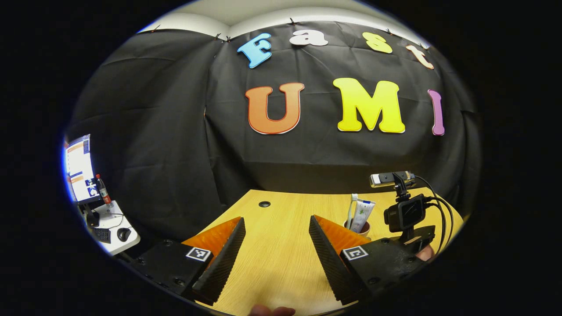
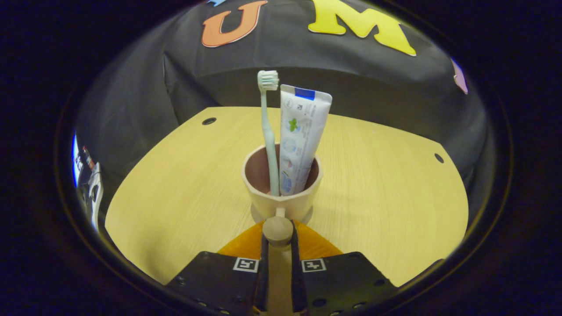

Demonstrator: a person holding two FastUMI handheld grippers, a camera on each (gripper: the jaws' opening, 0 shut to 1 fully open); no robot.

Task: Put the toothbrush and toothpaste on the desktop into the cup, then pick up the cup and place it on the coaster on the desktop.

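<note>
Right gripper view: tongs point(image 2: 277, 263) clamp the handle of cup point(image 2: 281, 199) just ahead

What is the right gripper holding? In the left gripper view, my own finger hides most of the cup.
Observer: The right gripper is shut on the cup's handle, one finger on each side.
Operator: Are both items properly in?
Observer: Yes. The toothbrush stands bristles up inside the cup. The toothpaste is right beside it, and both lower ends are below the rim.
Operator: Is the cup on the coaster?
Observer: A pale round edge shows under the cup's base. It is probably the coaster, but I cannot tell for certain.
</note>
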